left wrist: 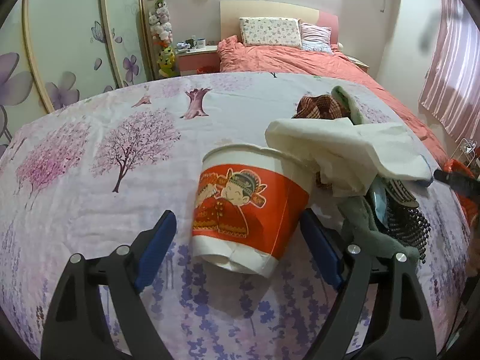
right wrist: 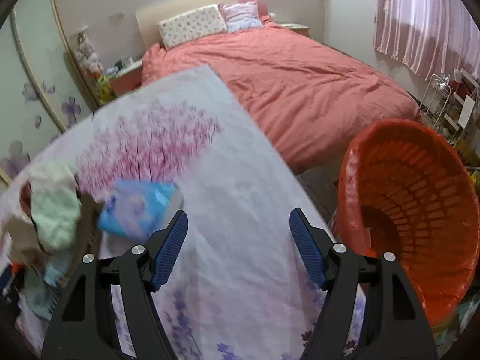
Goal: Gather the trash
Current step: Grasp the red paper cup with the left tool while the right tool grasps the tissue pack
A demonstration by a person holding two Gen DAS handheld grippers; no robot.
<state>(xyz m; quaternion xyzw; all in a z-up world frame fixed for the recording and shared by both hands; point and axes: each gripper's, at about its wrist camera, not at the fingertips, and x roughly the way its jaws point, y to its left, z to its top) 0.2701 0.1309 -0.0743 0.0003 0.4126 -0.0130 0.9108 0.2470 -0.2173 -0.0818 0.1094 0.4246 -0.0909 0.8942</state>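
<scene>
While my left gripper [left wrist: 237, 249] hangs over the flowered cloth [left wrist: 120, 180], its jaws stand spread on either side of a paper cup [left wrist: 249, 210], and neither blue pad is pressing on it as far as I can see; the right-hand pad sits just beside the cup wall, the left-hand pad stands clear of it. I have not taken hold of the cup, red-banded with a cartoon couple printed on it, which sits tilted on the cloth with its dented base toward me. My right gripper [right wrist: 238, 247] is likewise spread with nothing between its jaws, only bare cloth beneath.

Just beyond the cup, a crumpled white tissue [left wrist: 339, 150] droops over its rim and onto a heap of things to the right: grey-green fabric [left wrist: 360, 228], a dark beaded piece [left wrist: 411, 228], something brown and woven [left wrist: 318, 106] behind. Which of those count as trash I cannot tell. From the right wrist view a blue plastic wrapper [right wrist: 138, 210] lies on the cloth near my left-hand jaw, blurred, beside a pale green cloth [right wrist: 54, 210].

Farther right, off the edge of the cloth, stands the orange bin [right wrist: 420, 240] lined with a red bag. What I can see of its inside looks empty.

So I judge the job barely begun: nothing visibly collected, and the cup, tissue and wrapper all left to pick up and carry over.
</scene>
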